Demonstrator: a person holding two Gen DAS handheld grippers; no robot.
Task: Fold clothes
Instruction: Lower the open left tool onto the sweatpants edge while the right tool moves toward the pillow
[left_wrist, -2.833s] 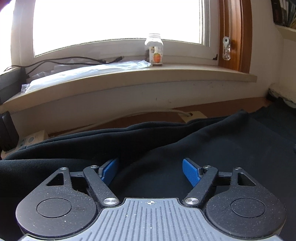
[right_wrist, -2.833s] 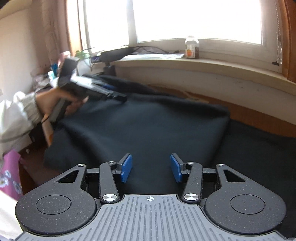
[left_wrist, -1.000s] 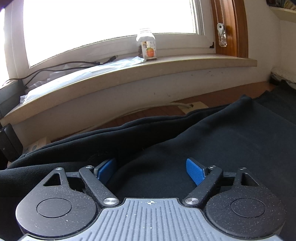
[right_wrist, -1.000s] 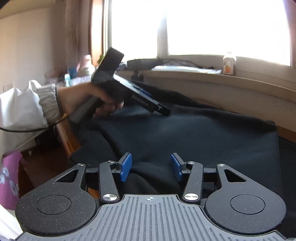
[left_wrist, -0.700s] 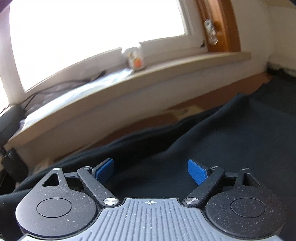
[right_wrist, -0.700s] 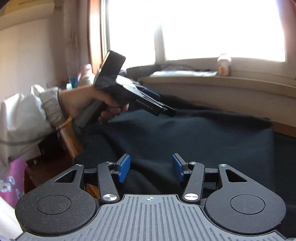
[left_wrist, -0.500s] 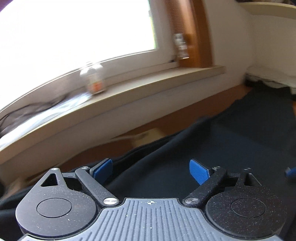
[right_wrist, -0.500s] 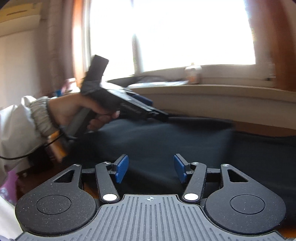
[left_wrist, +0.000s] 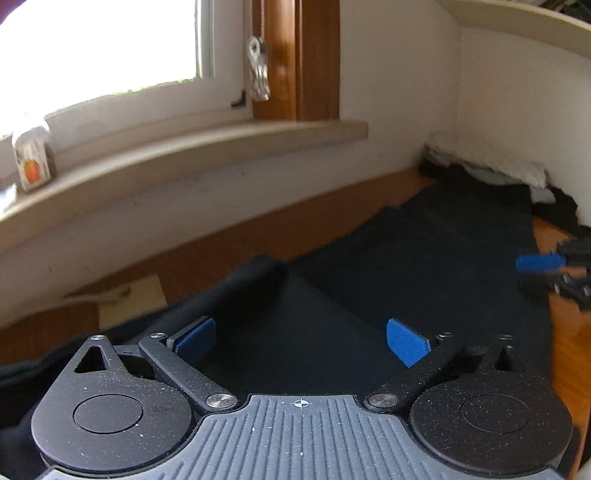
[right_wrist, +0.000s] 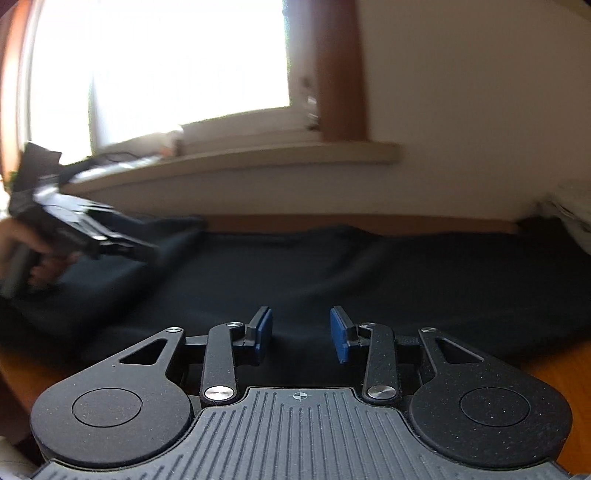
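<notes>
**Both grippers swing right along cloth**

Both views now face the room corner, not the window. L gripper (left_wrist: 301, 339) jaws just widened, empty, over black cloth (left_wrist: 424, 258) spread on table (left_wrist: 565, 354). R gripper (right_wrist: 301, 334) jaws just narrowed, nothing pinched; prob. lining up for an edge. Only R view shows the hand (right_wrist: 26, 254); only L view shows cloth's far end.

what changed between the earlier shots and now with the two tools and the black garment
Both views swung right along the windowsill, toward the room corner. The left tool has just been opening wider; the right tool has just been closing a little. Neither pinches cloth. The black garment stayed spread on the wooden table, the jar on the sill.
</notes>
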